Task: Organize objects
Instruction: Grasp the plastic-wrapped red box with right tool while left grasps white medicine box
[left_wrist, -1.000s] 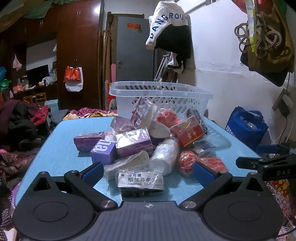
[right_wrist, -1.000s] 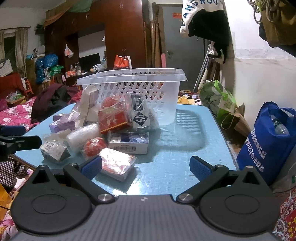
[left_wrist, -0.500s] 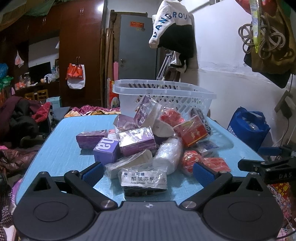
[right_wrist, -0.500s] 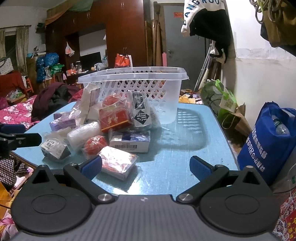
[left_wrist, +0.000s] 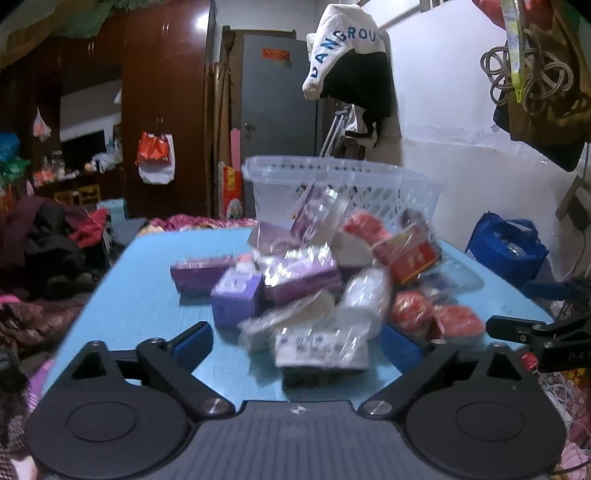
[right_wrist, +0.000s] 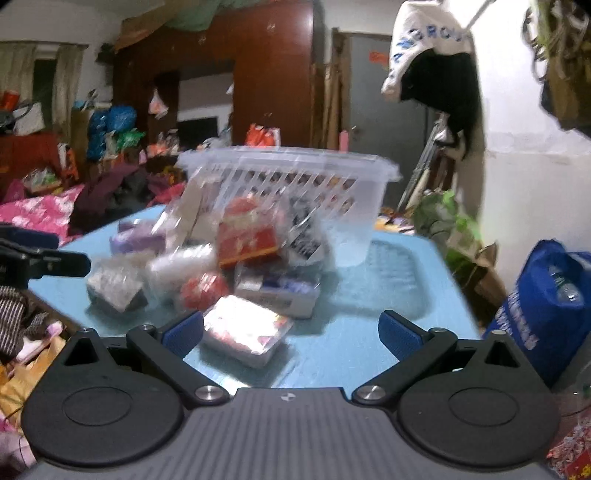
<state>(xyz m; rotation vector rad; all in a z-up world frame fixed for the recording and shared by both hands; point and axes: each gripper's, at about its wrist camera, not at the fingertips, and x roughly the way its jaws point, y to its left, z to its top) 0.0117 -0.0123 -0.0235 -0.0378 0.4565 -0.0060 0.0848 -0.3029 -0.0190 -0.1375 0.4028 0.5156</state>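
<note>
Cluttered room, blue desk at centre. Heaped on it, 1 loose pile of wrapped packets and small boxes, blurred in both views. At the pile's near edge in the left wrist view, a white bagged medicine packet with dark print, lying between the blue pads of the left tongs, spread wide and touching nothing. Just behind it, a purple box and a longer purple carton, then a shiny purple packet and a red box tilted against the heap.

Behind the pile, standing upright on the desk, a white perforated plastic basket, several packets leaning on its front wall.

Right tongs likewise spread wide, gripping nothing, hovering at the desk's near edge. Close before the left pad, a clear-wrapped flat pack with red and white inside; beyond it a white box, a round red item in plastic and a red box higher in the heap.

Beside the desk, on the floor at right, a blue shopping bag. On the white wall above, a hanging white and black garment with blue lettering.
</note>
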